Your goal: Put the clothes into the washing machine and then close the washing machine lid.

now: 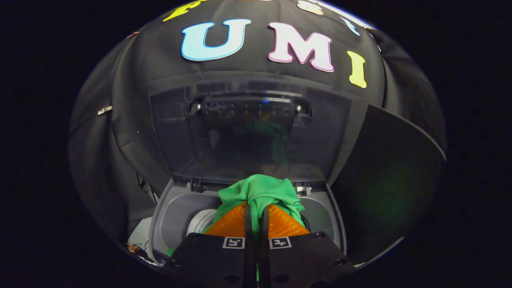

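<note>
— What have you got?
— My gripper [256, 214], low centre, is pinched tight on the green cloth [260, 192], over the drum [200, 220].
— What's left?
— Drop it in, then shut the raised lid [248, 132] mid-frame.

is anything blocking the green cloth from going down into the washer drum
Nothing visible. The lid stands raised behind the opening, and the green cloth, pinched in the gripper, hangs right over the open drum.
</note>
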`<state>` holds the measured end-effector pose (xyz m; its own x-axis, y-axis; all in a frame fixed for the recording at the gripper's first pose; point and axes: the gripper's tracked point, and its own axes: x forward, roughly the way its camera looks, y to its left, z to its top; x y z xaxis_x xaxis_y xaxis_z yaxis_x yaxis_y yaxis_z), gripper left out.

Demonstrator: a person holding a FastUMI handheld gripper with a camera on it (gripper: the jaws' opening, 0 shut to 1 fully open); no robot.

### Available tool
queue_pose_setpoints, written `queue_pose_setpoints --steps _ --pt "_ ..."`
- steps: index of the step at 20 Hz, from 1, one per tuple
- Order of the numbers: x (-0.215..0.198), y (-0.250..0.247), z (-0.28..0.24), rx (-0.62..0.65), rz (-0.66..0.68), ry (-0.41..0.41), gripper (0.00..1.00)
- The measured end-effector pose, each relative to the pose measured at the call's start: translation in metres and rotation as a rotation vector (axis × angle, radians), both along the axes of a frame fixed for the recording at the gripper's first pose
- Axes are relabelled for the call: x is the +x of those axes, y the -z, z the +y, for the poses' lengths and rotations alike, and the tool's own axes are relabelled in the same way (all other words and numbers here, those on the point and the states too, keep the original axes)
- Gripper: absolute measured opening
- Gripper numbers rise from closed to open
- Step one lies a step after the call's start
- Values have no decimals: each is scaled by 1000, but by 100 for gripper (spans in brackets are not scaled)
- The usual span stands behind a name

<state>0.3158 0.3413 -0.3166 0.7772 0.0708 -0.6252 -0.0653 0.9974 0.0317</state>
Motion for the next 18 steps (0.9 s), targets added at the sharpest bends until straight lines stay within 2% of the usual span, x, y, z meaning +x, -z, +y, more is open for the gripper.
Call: queue_pose_setpoints --steps 8,9,14,16,18 --pt "-2 51 14 -21 71 -69 9" --pt "-4 54 13 -30 85 -63 16" --pt "-4 38 25 43 43 -106 85" --pt "-4 30 29 59 22 -126 95" --pt "-4 21 32 81 6 -139 100"
